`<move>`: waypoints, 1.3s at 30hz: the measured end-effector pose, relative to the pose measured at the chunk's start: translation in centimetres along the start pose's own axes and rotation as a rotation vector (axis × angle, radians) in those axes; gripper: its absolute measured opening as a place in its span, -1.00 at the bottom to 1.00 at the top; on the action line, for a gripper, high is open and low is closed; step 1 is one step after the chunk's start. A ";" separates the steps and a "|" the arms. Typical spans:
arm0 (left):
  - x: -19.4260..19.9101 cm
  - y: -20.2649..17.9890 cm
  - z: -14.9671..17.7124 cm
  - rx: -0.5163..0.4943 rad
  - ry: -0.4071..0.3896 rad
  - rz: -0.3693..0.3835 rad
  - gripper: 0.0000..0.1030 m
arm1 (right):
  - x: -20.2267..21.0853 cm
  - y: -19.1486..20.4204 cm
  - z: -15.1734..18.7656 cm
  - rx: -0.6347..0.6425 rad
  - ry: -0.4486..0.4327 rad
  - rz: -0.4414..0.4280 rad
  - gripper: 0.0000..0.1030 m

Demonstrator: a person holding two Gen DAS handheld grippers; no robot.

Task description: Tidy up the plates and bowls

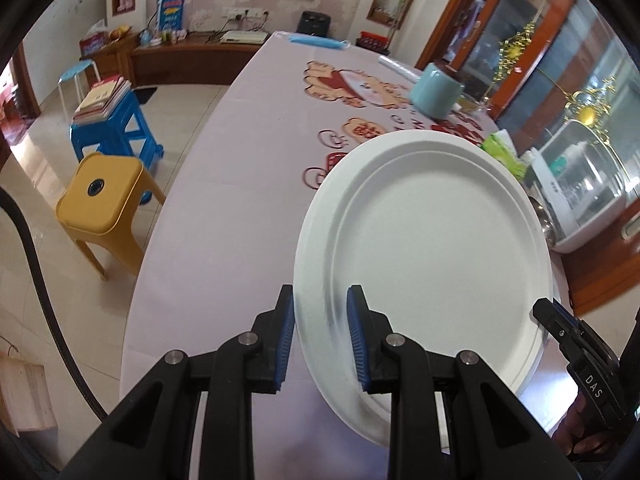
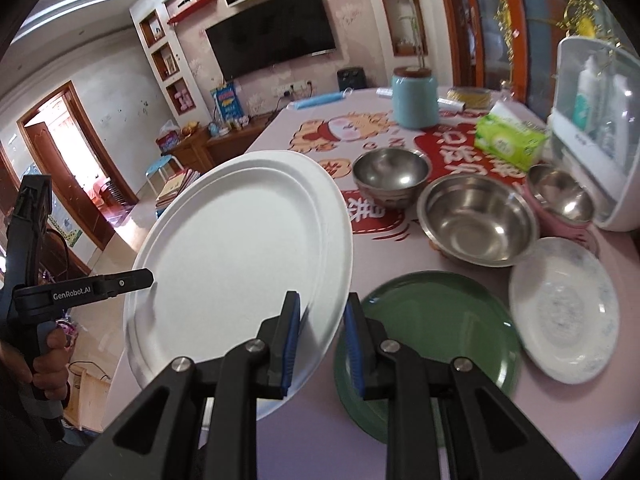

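A large white round plate (image 1: 432,256) of matte moulded paper-like material, with a stepped rim and flat well, is held tilted above the table (image 1: 208,216), its face turned up and toward the cameras. In the right wrist view its lower edge may lie over the glossy dark green round plate (image 2: 436,328); whether they touch I cannot tell. The left gripper (image 1: 320,340), black with ribbed blue pads, has its jaws parted either side of the plate's near-left rim; whether the pads press it I cannot tell. The right gripper (image 2: 322,344) likewise straddles the opposite rim, jaws apart, grip uncertain. Its body reads "DAS" in the left view; the left one's reads "GenRobot.AI" in the right view.

Beyond stand three shiny steel bowls: one hemispherical (image 2: 390,178), one wide and shallow (image 2: 478,220), one small in a pink shell (image 2: 560,196). A white patterned shallow dish (image 2: 564,308) lies beside the green plate. The pale cloth carries red cartoon prints
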State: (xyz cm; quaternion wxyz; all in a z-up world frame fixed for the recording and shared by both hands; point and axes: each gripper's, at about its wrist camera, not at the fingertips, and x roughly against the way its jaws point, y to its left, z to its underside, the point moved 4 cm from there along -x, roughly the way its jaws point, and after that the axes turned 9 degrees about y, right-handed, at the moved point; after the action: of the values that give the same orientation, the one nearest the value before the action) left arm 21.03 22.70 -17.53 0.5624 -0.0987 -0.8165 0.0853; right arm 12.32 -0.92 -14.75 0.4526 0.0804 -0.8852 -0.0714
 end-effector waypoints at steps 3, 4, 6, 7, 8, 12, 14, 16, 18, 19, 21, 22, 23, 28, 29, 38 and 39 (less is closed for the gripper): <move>1.0 -1.5 1.2 -0.020 -0.019 0.005 -0.54 | 1.7 -0.5 0.8 0.011 -0.029 0.023 -0.57; 1.4 -2.0 1.6 -0.025 -0.025 0.007 -0.54 | 2.3 -0.8 1.2 0.012 -0.037 0.032 -0.56; 1.9 -3.0 2.4 -0.033 -0.036 0.015 -0.54 | 3.3 -1.3 1.9 0.011 -0.045 0.045 -0.56; 2.2 -3.6 3.0 -0.037 -0.039 0.020 -0.54 | 3.9 -1.7 2.3 0.009 -0.050 0.052 -0.56; 2.4 -4.2 3.6 -0.044 -0.041 0.025 -0.54 | 4.4 -2.0 2.8 0.008 -0.055 0.056 -0.56; 3.1 -6.4 5.7 -0.065 -0.052 0.027 -0.54 | 6.3 -3.6 4.9 -0.002 -0.062 0.067 -0.56; 3.4 -7.5 6.8 -0.066 -0.047 0.029 -0.54 | 7.5 -4.5 5.8 -0.009 -0.061 0.073 -0.56; 3.8 -8.7 8.0 -0.077 -0.049 0.032 -0.54 | 8.5 -5.2 6.9 -0.013 -0.063 0.075 -0.56; 4.1 -9.7 9.0 -0.083 -0.050 0.035 -0.54 | 9.4 -5.8 7.8 -0.015 -0.061 0.079 -0.56; 4.2 -10.2 9.7 -0.083 -0.049 0.037 -0.54 | 9.7 -6.1 8.2 -0.016 -0.060 0.082 -0.56; 4.4 -11.1 10.7 -0.085 -0.048 0.041 -0.54 | 10.6 -6.9 9.0 -0.015 -0.057 0.089 -0.55; 4.5 -11.7 11.3 -0.087 -0.047 0.044 -0.54 | 11.0 -7.4 9.5 -0.016 -0.055 0.092 -0.55; 4.6 -12.1 11.8 -0.088 -0.048 0.047 -0.54 | 11.3 -7.7 9.8 -0.016 -0.053 0.095 -0.55; 4.6 -14.8 14.5 -0.091 -0.043 0.062 -0.54 | 12.8 -9.7 12.0 -0.018 -0.033 0.113 -0.55; 4.5 -15.1 14.8 -0.091 -0.042 0.062 -0.54 | 13.0 -10.2 12.3 -0.020 -0.027 0.116 -0.55; 2.3 -19.0 18.5 -0.108 0.005 0.062 -0.54 | 13.6 -14.1 16.4 -0.050 0.068 0.141 -0.53; 2.0 -19.4 18.8 -0.110 0.011 0.062 -0.54 | 13.5 -14.5 16.8 -0.053 0.081 0.143 -0.52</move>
State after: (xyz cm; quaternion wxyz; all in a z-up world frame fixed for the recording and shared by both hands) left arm 1.49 3.91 -17.47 0.5576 -0.1552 -0.8134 0.0572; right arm -8.00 -16.99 -16.69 0.4940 0.0077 -0.8674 -0.0589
